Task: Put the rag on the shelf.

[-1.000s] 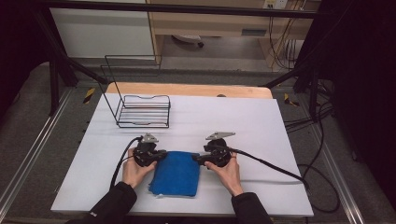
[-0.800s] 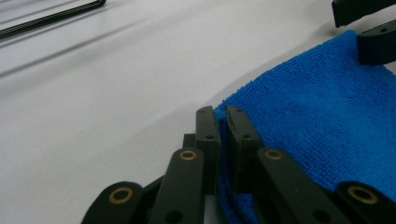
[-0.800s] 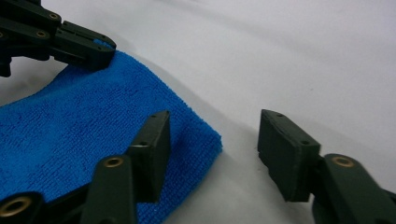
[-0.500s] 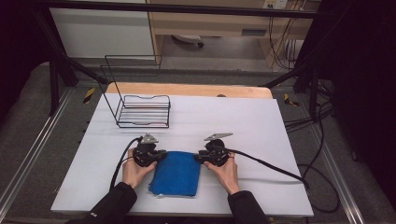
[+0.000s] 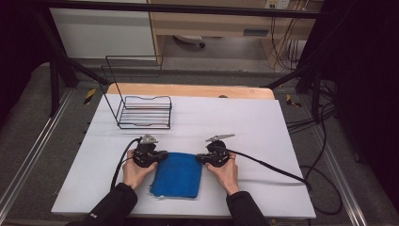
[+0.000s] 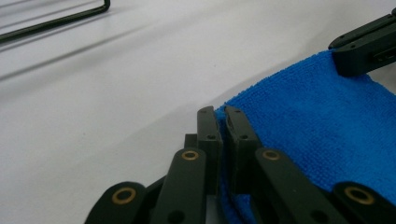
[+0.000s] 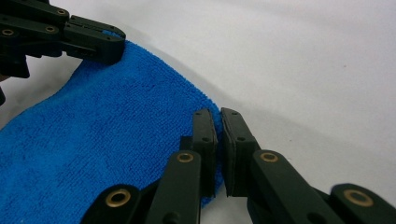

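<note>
Both grippers (image 5: 181, 157) (seemingly clamped) on cloth (image 5: 176, 175)

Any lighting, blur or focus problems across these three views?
High view: dim, soft, dark surroundings, white table evenly lit. Left gripper view: blue cloth weave sharp, wire rack behind blurred. Right gripper view: cloth crisp, no glare.

A lab or test workshop: a white table (image 5: 263, 127) stands inside a black metal frame (image 5: 61, 66), with loose cables (image 5: 324, 141) on grey carpet at 3 o'clock and plain wooden cabinets (image 5: 211, 21) at 12.
</note>
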`<action>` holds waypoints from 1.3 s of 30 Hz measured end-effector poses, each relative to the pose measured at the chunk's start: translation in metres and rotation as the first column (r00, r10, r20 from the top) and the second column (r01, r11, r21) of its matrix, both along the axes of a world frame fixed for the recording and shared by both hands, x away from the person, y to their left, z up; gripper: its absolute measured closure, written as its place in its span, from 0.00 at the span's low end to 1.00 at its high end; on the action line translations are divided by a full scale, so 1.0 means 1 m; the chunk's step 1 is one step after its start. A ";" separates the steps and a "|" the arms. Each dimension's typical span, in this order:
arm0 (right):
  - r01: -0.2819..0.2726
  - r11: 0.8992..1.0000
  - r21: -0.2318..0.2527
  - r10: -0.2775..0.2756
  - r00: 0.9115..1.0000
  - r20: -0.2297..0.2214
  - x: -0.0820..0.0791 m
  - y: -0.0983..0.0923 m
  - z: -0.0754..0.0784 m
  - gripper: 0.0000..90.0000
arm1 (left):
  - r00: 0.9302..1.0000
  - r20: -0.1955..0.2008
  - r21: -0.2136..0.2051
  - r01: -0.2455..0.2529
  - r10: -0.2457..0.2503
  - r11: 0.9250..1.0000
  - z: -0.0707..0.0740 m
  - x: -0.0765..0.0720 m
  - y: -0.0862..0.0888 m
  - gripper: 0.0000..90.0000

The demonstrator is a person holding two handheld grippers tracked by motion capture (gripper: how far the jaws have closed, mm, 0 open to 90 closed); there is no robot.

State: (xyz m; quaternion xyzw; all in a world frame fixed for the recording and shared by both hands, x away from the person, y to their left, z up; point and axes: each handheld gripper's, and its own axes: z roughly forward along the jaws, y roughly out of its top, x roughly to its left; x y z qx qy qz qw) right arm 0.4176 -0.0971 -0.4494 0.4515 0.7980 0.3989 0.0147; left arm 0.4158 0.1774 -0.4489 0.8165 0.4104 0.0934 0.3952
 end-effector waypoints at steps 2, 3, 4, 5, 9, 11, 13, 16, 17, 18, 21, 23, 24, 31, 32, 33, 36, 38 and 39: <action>0.003 1.000 0.010 -0.003 1.000 0.018 -0.002 -0.001 0.003 0.95 | 1.000 0.008 -0.014 0.003 -0.002 1.000 0.003 -0.001 0.002 0.96; 0.003 1.000 0.010 -0.003 1.000 0.018 -0.002 -0.001 0.003 0.95 | 1.000 0.012 -0.019 0.000 0.000 1.000 0.004 -0.002 0.003 0.96; 0.004 1.000 0.017 -0.005 1.000 0.024 -0.004 -0.001 0.004 0.95 | 1.000 0.016 -0.029 -0.002 0.002 1.000 0.006 -0.003 0.005 0.96; 0.003 1.000 0.024 -0.004 0.999 0.036 -0.004 -0.001 0.006 0.95 | 1.000 0.023 -0.038 -0.003 0.004 0.999 0.008 -0.004 0.006 0.96; -0.009 0.998 0.064 0.004 0.996 0.087 -0.010 -0.004 0.015 0.96 | 0.999 0.045 -0.082 -0.004 0.008 0.997 0.016 -0.008 0.012 0.96; -0.014 0.997 0.071 0.007 0.995 0.095 -0.011 -0.004 0.017 0.96 | 0.998 0.058 -0.092 -0.001 0.006 0.996 0.020 -0.010 0.014 0.96; -0.021 0.995 0.097 0.009 0.993 0.122 -0.013 -0.005 0.024 0.96 | 0.998 0.069 -0.104 0.003 0.004 0.995 0.024 -0.012 0.016 0.96; -0.032 0.994 0.100 0.017 0.989 0.149 -0.015 -0.005 0.029 0.96 | 0.996 0.091 -0.123 -0.001 0.012 0.992 0.030 -0.017 0.019 0.96; -0.039 0.993 0.112 0.019 0.985 0.172 -0.017 -0.004 0.034 0.96 | 0.995 0.102 -0.128 0.001 0.012 0.992 0.033 -0.019 0.021 0.96; -0.039 0.993 0.112 0.019 0.985 0.172 -0.017 -0.004 0.034 0.96 | 0.994 0.110 -0.140 -0.003 0.018 0.990 0.036 -0.021 0.022 0.96; -0.046 0.990 0.131 0.017 0.977 0.211 -0.020 -0.003 0.042 0.96 | 0.990 0.137 -0.164 -0.004 0.027 0.986 0.044 -0.025 0.026 0.96; -0.050 0.990 0.131 0.020 0.975 0.222 -0.020 -0.003 0.044 0.96 | 0.988 0.153 -0.166 -0.004 0.029 0.986 0.048 -0.026 0.027 0.96; -0.052 0.990 0.133 0.020 0.972 0.234 -0.022 -0.003 0.047 0.96 | 0.987 0.159 -0.169 -0.002 0.030 0.986 0.049 -0.027 0.027 0.96; -0.071 0.989 0.128 0.026 0.946 0.323 -0.030 -0.002 0.068 0.96 | 0.976 0.213 -0.180 0.006 0.033 0.984 0.064 -0.035 0.029 0.96; -0.071 0.989 0.128 0.026 0.946 0.323 -0.030 -0.002 0.068 0.96 | 0.975 0.221 -0.184 0.007 0.034 0.983 0.066 -0.036 0.029 0.96; -0.072 0.989 0.128 0.026 0.943 0.333 -0.031 -0.002 0.071 0.96 | 0.974 0.225 -0.189 0.009 0.034 0.982 0.068 -0.037 0.029 0.96; -0.078 0.987 0.139 0.021 0.929 0.370 -0.033 -0.003 0.082 0.96 | 0.969 0.245 -0.207 0.014 0.038 0.978 0.074 -0.039 0.030 0.96; -0.079 0.987 0.142 0.019 0.925 0.379 -0.034 -0.003 0.085 0.96 | 0.963 0.267 -0.206 0.017 0.040 0.978 0.079 -0.042 0.031 0.96; -0.081 0.987 0.136 0.019 0.913 0.407 -0.036 -0.002 0.090 0.96 | 0.960 0.276 -0.208 0.017 0.042 0.978 0.081 -0.043 0.031 0.96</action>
